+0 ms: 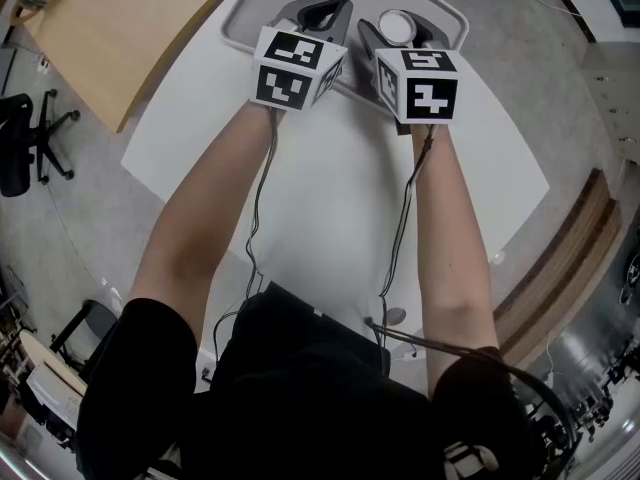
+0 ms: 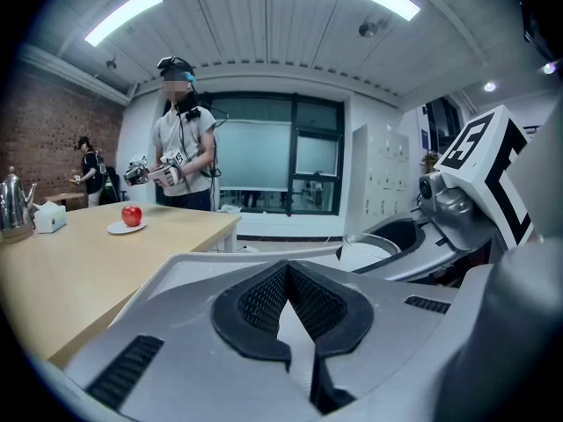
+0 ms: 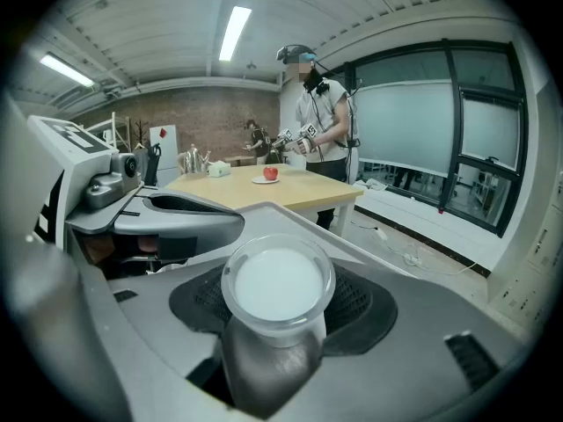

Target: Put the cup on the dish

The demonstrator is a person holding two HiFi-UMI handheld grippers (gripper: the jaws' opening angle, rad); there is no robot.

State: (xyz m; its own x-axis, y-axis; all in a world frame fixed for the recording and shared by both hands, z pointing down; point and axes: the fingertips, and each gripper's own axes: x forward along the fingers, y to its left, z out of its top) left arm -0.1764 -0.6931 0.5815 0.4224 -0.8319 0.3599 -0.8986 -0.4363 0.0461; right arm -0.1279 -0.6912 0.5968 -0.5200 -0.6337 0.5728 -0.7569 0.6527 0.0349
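Note:
A translucent white cup [image 3: 274, 287] sits between the jaws of my right gripper [image 3: 280, 319], which is shut on it with the cup's mouth facing forward. From the head view the cup [image 1: 398, 26] hangs over the far part of a light grey dish [image 1: 236, 40], a shallow tray with a raised rim at the far end of the white table [image 1: 330, 198]. My left gripper [image 1: 318, 13] is close beside it on the left, over the same dish. Its jaws meet at the tips with nothing between them [image 2: 288, 271]. The dish's rim [image 2: 189, 266] runs just ahead of them.
A wooden table [image 1: 130, 28] stands to the left, carrying a red apple on a small plate [image 2: 131, 216] and a kettle [image 2: 10, 205]. A person [image 2: 185, 148] holding grippers stands behind it. An office chair [image 1: 25, 143] is on the floor at far left.

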